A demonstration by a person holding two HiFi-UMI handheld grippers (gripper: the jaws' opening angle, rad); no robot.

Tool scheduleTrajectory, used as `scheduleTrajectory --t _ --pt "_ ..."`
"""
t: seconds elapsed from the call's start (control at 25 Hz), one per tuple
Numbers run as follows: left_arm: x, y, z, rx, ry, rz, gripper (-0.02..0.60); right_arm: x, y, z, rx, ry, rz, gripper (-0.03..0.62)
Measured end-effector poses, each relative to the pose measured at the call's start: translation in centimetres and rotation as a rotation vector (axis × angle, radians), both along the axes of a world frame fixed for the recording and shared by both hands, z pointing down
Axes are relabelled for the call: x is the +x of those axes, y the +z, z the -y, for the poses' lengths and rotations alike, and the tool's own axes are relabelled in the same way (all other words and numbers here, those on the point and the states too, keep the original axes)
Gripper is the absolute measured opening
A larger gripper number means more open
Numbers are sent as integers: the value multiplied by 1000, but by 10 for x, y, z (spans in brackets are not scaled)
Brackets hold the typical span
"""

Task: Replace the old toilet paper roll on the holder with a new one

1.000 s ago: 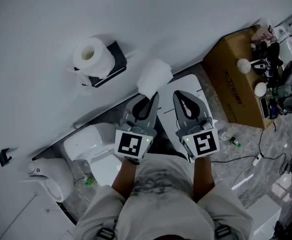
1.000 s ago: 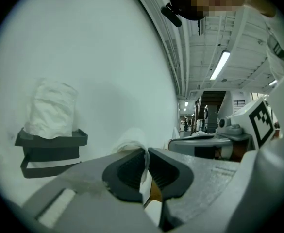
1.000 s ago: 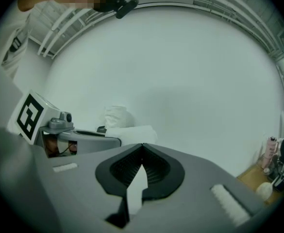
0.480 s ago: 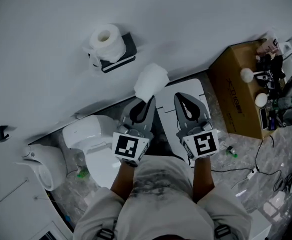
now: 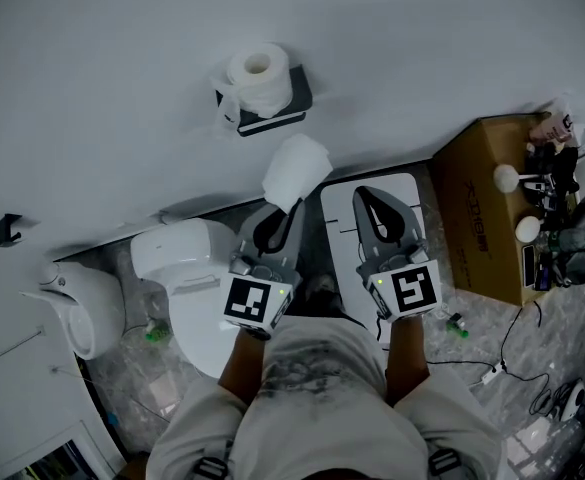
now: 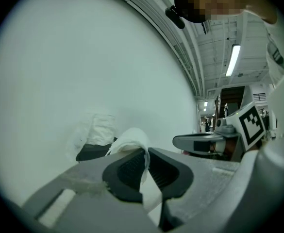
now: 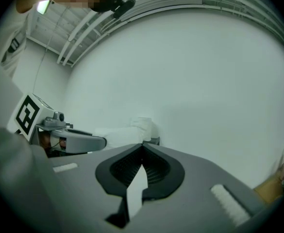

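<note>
The person stood facing the white wall (image 5: 122, 88) with both forearms stretched out side by side and held about level, so that the two grippers pointed at it. The left gripper (image 5: 288, 208) was clamped on the new roll (image 5: 295, 171), its pads pinching the white paper, and the roll stuck out ahead of the jaws, below the holder (image 5: 290, 108) and apart from it. The old roll (image 5: 260, 76) sat on that black wall holder, up and a little to the left. The right gripper (image 5: 367, 196) was squeezed fully together with nothing between its pads. The left cube (image 5: 255, 301) and the right cube (image 5: 409, 291) showed only black-and-white square patterns. The cardboard box (image 5: 477, 213) on the floor at the right carried dark print on its side, too small to read.
</note>
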State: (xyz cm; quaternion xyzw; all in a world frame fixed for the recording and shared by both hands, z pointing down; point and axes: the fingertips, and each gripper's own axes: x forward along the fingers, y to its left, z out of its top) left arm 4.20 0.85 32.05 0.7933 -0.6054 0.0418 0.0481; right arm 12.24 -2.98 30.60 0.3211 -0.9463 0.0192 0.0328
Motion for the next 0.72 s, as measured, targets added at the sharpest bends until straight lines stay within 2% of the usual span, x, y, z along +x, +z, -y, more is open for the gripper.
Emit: scheduleTrajectory --t 0.36,0.72 --pt "-67 -10 -13 14 -104 -9 21 -55 -7 10 36 -57 -5 2" --pt "-124 -22 -11 16 -167 -27 21 -106 -20 25 57 -62 -2 3"
